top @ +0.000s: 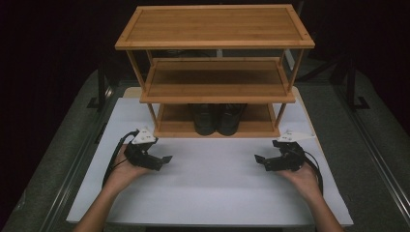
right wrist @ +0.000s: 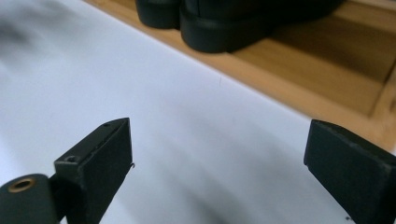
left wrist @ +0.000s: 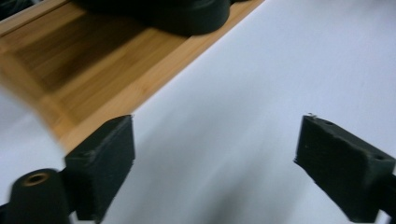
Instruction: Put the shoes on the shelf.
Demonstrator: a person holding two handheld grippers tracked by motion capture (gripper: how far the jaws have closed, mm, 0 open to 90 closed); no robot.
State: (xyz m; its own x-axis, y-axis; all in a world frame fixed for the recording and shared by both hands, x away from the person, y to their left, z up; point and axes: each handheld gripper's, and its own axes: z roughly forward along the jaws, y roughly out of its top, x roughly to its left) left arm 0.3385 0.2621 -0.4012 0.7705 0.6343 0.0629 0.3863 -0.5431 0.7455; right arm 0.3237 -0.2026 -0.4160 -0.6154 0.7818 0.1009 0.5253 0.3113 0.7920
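Note:
A three-tier bamboo shelf rack point(top: 215, 79) stands at the far side of the white table top point(top: 212, 183). A pair of black shoes point(top: 217, 118) sits on its bottom shelf, toes toward me. My left gripper point(top: 167, 159) is held low over the table at the left, in front of the rack's left corner, jaws wide apart and empty. My right gripper point(top: 258, 159) mirrors it at the right, open with nothing between its jaws. In the left gripper view point(left wrist: 215, 149) a black shoe point(left wrist: 187, 14) sits on the bottom shelf point(left wrist: 93, 79). The right gripper view point(right wrist: 217, 158) shows both shoes point(right wrist: 224, 23).
The rack's top shelf point(top: 215, 24) and middle shelf point(top: 217, 77) are bare. The white board lies on a grey mat point(top: 367, 159) with dark metal rails at both sides. White surface stretches between the two grippers.

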